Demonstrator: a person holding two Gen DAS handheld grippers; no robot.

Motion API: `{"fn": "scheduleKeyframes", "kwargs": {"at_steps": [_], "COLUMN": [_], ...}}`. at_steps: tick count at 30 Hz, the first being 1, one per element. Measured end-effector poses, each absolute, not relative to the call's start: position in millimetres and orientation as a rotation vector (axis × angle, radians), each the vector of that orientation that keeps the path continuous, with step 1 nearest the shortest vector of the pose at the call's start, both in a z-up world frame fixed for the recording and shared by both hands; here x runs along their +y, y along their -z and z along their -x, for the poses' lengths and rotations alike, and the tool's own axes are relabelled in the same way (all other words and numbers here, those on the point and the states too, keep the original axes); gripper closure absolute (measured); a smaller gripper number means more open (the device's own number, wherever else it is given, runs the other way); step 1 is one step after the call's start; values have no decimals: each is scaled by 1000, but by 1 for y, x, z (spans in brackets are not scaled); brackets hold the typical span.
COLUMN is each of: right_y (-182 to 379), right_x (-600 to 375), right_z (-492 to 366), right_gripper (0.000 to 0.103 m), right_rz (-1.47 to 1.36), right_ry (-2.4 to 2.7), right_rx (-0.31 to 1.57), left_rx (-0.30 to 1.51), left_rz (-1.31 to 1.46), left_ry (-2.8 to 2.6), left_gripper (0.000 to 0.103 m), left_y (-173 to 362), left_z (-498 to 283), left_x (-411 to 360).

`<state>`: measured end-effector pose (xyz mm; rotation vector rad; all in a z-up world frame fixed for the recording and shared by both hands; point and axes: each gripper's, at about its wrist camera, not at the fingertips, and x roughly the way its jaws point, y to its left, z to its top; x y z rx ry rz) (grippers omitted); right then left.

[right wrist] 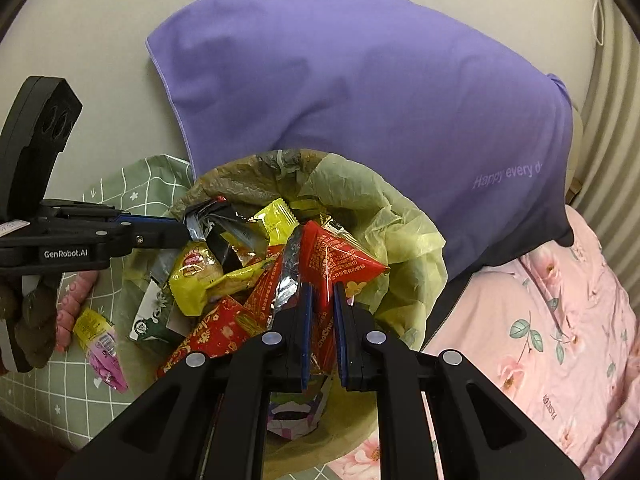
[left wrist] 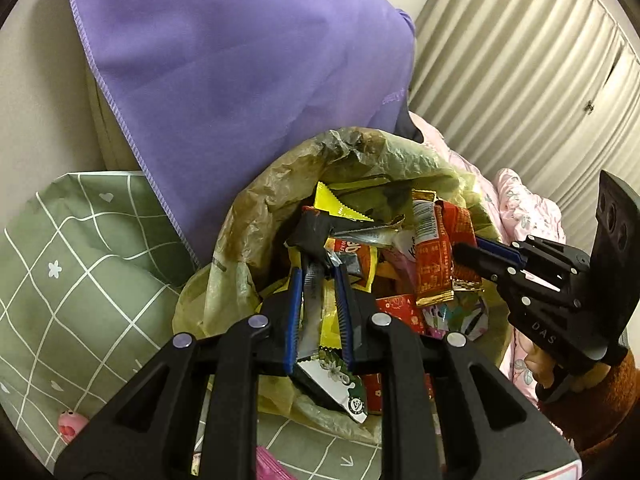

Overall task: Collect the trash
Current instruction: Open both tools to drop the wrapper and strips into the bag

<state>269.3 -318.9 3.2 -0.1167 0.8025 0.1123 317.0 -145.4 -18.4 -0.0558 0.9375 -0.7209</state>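
A trash bin lined with a yellowish plastic bag stands on the bed, full of snack wrappers. My left gripper is over the bin, shut on a black-and-silver wrapper. My right gripper is shut on a red wrapper above the bin's right side. A pink-and-yellow wrapper lies on the green sheet left of the bin.
A purple pillow leans against the wall behind the bin. A green checked sheet lies to the left, a pink floral quilt to the right. A pink toy lies on the sheet.
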Motion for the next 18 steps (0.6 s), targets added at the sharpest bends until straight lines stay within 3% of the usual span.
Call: {"fn": "scheduleKeyframes", "kwargs": {"at_steps": [7,11,16,18], "right_y": [-5,-9,-13,-16], "right_x": [-333,-336,-338,-337], "right_z": [-265,-260,-249,-240], "right_gripper": [87,68,66,62], "right_rz": [95,81,76,63], "right_ry": [-194,-226,-206,-195], "right_rx": [789,772,746,723], "left_rx": [921,897,880,863], "left_rz": [71,134,125,95], "left_ry": [682,656,622,595], "left_gripper": [68,52,44,35], "left_y": [13,7,-2,-5], "left_z": [-305,-294,-278,-268], "left_x": [-154,-146,-141,-140]}}
